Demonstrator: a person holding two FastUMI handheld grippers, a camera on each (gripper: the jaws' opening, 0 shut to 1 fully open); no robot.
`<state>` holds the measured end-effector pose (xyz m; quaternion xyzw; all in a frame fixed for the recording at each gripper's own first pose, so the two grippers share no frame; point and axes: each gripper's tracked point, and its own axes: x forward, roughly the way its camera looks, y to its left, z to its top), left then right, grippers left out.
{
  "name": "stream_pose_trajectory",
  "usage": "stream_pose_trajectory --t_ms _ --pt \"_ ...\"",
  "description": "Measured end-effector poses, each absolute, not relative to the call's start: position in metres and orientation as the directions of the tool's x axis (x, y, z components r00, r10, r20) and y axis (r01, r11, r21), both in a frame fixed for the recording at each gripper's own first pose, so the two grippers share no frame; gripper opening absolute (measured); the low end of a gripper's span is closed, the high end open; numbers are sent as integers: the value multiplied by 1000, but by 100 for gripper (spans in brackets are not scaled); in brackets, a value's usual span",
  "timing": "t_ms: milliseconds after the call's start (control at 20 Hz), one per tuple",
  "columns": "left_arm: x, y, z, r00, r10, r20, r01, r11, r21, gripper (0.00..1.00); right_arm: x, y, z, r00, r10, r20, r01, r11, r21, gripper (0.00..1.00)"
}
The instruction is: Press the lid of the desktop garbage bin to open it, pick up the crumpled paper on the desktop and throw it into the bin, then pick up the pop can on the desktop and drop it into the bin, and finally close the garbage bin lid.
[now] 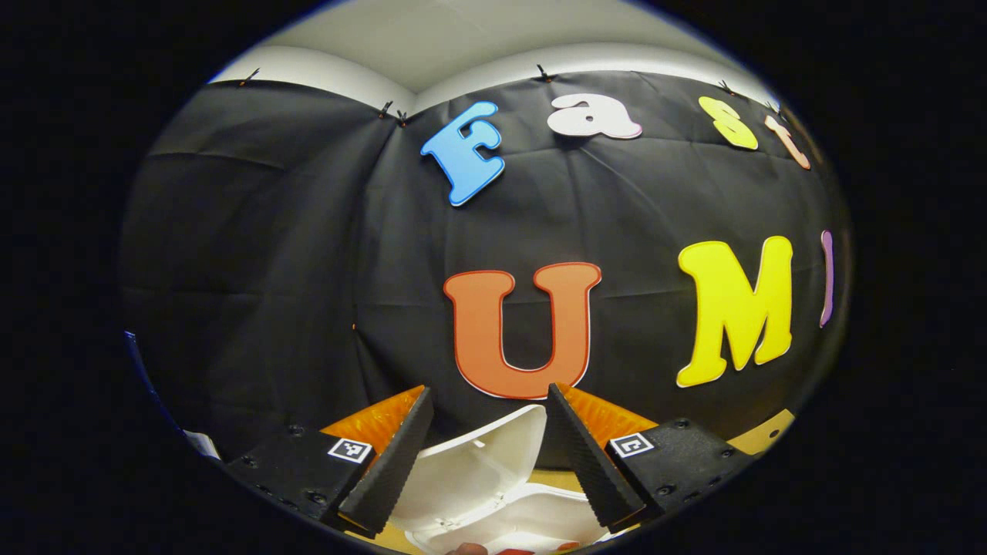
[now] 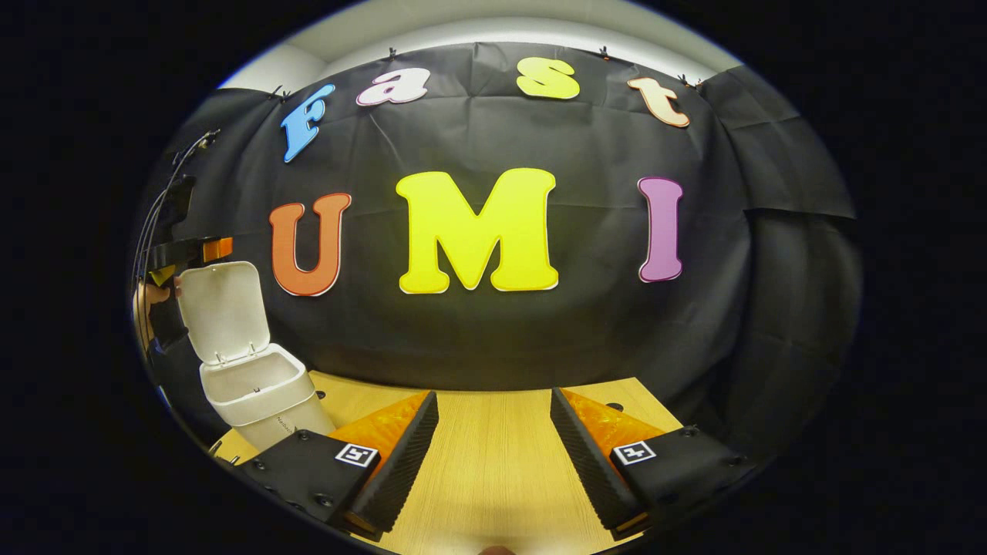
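Garbage bin (image 2: 258,397) at table's (image 2: 493,462) left edge, lid (image 2: 224,308) raised upright. Left gripper (image 1: 490,455) above bin mouth, fingers spread, grasping nothing. Right gripper (image 2: 493,455) beside bin, fingers spread over bare table.

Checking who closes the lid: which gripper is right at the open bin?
The left gripper: the bin's raised lid shows between its jaws; the right gripper faces bare table.
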<state>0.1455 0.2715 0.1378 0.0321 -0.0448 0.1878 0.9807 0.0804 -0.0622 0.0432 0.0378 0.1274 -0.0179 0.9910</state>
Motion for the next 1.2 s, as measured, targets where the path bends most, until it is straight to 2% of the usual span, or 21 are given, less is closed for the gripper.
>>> stream_pose_trajectory --t_ms 100,200,300,800,1100,1200 --pt "148 278 126 927 373 39 -374 928 3 93 81 -61 39 965 -20 -262 40 997 71 94" --pt "148 278 127 927 375 35 -375 927 -5 97 80 -61 37 963 -13 -270 34 997 75 94" --pt "144 275 124 927 376 14 -376 927 2 94 80 -62 36 962 -9 -271 32 996 78 94" --pt "120 209 96 951 308 -30 -308 951 4 94 79 -66 32 961 21 -277 7 995 102 94" --pt "115 170 18 952 230 -202 -253 963 -92 95 82 -76 29 959 29 -280 -3 995 95 94" --pt "115 161 3 947 221 -231 -254 959 -123 100 85 -80 28 958 28 -284 -2 996 94 94"
